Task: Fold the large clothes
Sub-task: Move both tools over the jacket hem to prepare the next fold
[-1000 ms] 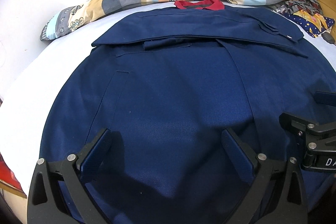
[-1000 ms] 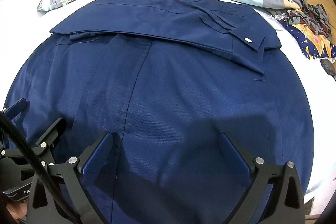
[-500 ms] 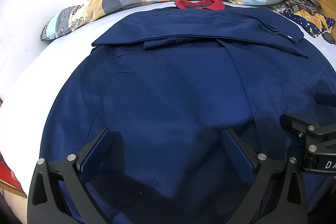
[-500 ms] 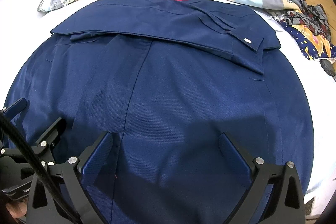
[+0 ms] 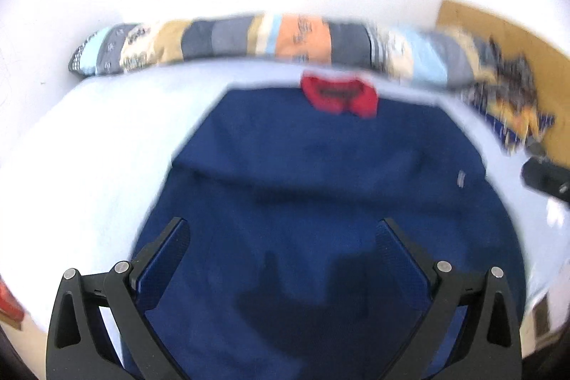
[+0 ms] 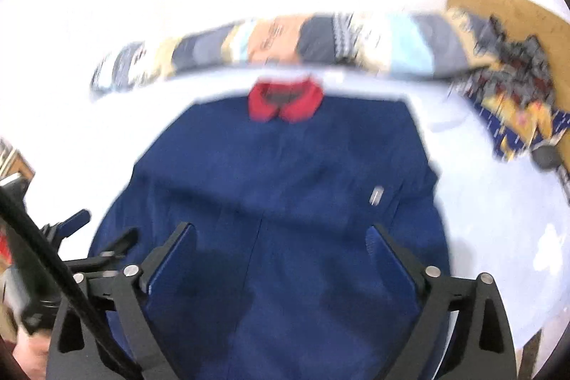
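Observation:
A navy blue garment [image 5: 320,194] [image 6: 285,202] with a red collar [image 5: 338,93] [image 6: 285,102] lies flat on a white surface, its sleeves folded across the chest. Both views are motion-blurred. My left gripper [image 5: 281,237] hangs open above the garment's lower part, nothing between its fingers. My right gripper [image 6: 281,241] is open too, above the lower hem area. The left gripper shows at the left edge of the right wrist view [image 6: 89,237], and a black part of the right gripper at the right edge of the left wrist view [image 5: 545,177].
A long patchwork bolster [image 5: 270,41] [image 6: 285,45] lies behind the collar. A heap of patterned clothes [image 5: 509,95] [image 6: 513,91] sits at the back right against a wooden board [image 6: 498,6]. White surface [image 6: 498,219] shows to the garment's right, and to its left [image 5: 89,166].
Both grippers have pulled back and up fast, so the garment looks smaller, with more white surface around it. The grippers stay open.

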`<state>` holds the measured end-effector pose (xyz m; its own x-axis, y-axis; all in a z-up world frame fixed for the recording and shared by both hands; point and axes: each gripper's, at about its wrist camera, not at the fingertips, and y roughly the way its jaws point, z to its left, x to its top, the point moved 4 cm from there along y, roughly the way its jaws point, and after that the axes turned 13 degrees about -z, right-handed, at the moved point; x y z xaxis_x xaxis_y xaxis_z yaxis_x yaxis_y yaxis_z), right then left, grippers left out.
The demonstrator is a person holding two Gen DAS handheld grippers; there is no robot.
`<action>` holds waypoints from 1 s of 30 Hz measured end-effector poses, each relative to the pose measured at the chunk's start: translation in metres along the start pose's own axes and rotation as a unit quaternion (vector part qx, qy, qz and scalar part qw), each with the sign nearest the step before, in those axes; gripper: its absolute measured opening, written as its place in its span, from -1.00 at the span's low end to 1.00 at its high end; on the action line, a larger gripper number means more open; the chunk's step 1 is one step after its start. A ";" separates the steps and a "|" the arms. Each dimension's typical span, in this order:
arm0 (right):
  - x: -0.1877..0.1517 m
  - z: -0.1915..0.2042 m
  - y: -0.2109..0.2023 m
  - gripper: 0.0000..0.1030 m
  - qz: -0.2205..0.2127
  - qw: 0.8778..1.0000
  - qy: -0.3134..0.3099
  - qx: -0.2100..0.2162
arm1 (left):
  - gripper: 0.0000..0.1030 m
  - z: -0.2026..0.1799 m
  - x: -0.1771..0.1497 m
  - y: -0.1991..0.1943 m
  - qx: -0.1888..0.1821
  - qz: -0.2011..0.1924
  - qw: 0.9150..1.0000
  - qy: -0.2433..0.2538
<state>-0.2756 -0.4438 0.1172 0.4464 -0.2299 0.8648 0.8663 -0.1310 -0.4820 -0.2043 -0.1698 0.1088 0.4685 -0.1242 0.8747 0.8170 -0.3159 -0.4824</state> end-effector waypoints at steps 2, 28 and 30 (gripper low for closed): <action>0.011 -0.005 0.021 0.93 -0.006 1.000 0.018 0.019 | 1.00 0.006 0.012 0.023 0.004 0.000 1.000 0.009; -0.095 -0.038 0.152 1.00 0.097 0.994 -0.024 -0.032 | 1.00 0.019 -0.085 0.116 0.086 0.074 0.993 0.012; -0.100 -0.036 0.143 1.00 0.087 0.995 -0.029 -0.032 | 1.00 0.019 -0.089 0.110 0.089 0.068 0.994 0.009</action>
<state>-0.2042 -0.4739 -0.0433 0.6029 -0.1979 0.7729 0.7594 -0.1547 -0.6319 -0.1500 -0.1750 -0.0230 0.5744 -0.1715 0.8004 0.7937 -0.1228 -0.5958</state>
